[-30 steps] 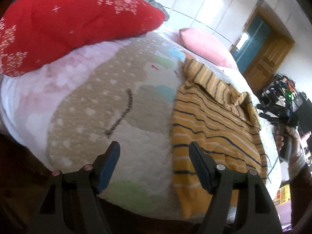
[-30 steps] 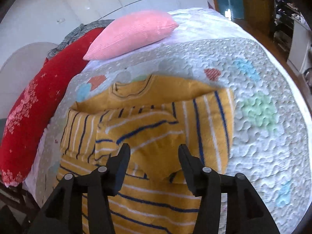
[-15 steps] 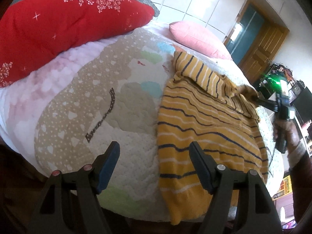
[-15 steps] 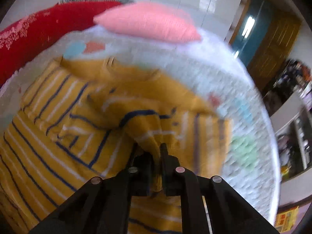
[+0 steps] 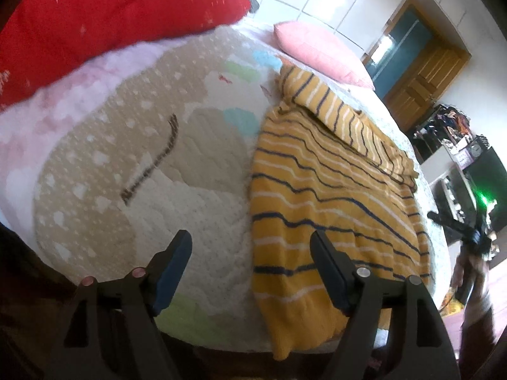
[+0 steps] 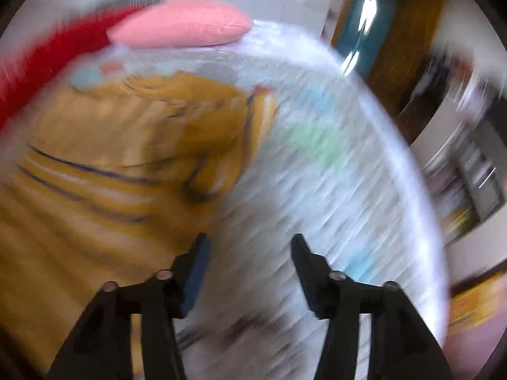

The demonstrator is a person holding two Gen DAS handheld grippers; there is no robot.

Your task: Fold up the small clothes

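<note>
A yellow sweater (image 5: 332, 196) with navy and white stripes lies flat on the quilted bed (image 5: 142, 158), a sleeve (image 5: 332, 110) folded across its chest. My left gripper (image 5: 250, 237) hovers over the sweater's near left edge. Its jaws are opening with nothing between them, the right finger above the fabric and the left above the quilt. The right wrist view is blurred by motion. There my right gripper (image 6: 250, 239) sits over bare quilt (image 6: 332, 190) just right of the sweater (image 6: 95, 158), its jaws opening and empty. It also shows far right as the right gripper (image 5: 469, 231).
A red pillow (image 5: 111, 15) and a pink pillow (image 5: 317, 50) lie at the head of the bed. A wooden door (image 5: 424, 72) and cluttered shelves (image 5: 450, 133) stand beyond the bed's right side. The bed's near edge runs just under my left gripper.
Half a second ago my right gripper was shut on the sweater's folded sleeve; it has let go and swung right, off the sweater. My left gripper moved slightly closer to the hem.
</note>
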